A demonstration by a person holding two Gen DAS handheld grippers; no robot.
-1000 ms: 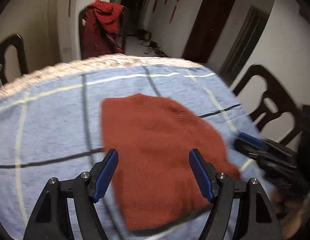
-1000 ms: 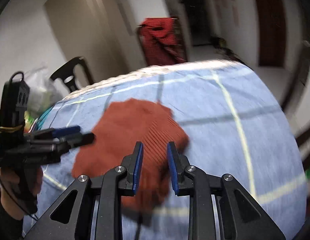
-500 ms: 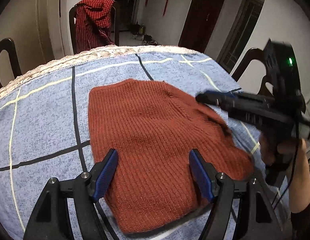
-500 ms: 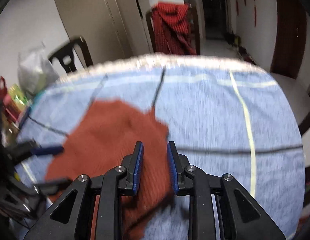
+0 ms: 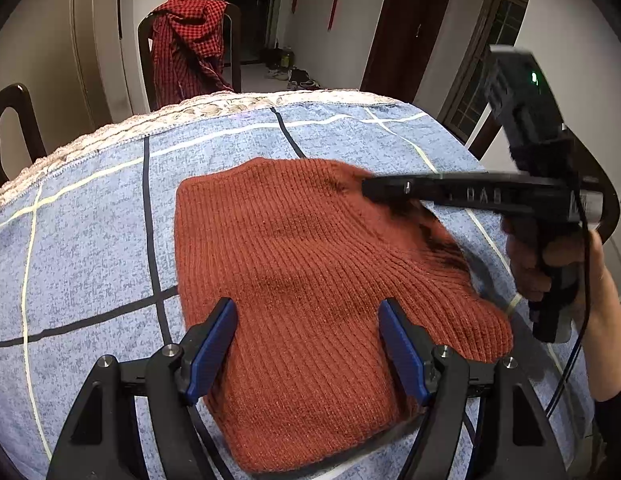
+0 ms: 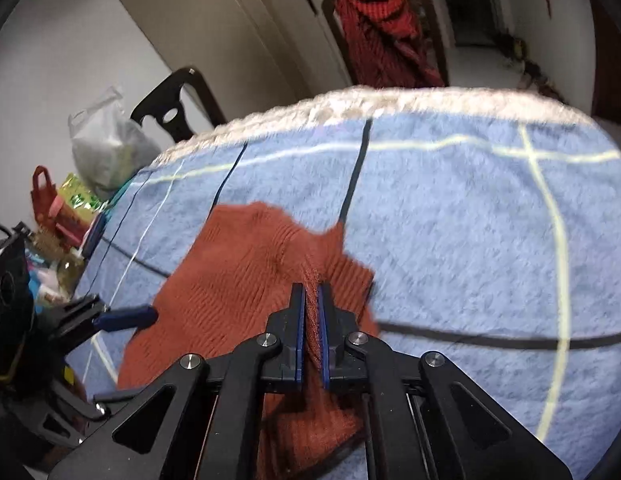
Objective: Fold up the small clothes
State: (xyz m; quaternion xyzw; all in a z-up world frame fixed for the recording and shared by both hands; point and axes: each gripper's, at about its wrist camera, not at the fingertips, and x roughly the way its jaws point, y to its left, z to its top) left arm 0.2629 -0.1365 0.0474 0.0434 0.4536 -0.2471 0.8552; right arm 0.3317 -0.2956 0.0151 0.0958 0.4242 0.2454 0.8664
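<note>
sweater [image 5: 310, 280]: ribbed matt knit; tablecloth [image 5: 90, 220]: fuzzy terry cloth

Each wrist camera looks steeply down along its own fingers, close above the blue cloth [image 5: 90, 240]. The left view faces the far edge; the right view faces the far-left corner. Both share the sweater [image 5: 310, 280] and the draped chair [image 5: 190, 48].

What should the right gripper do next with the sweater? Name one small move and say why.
Probably lift the pinched edge and carry it across toward the left gripper. The right gripper has just closed on a ridge of the sweater, which otherwise lies flat on the blue cloth; the left gripper is open and holds nothing.
</note>
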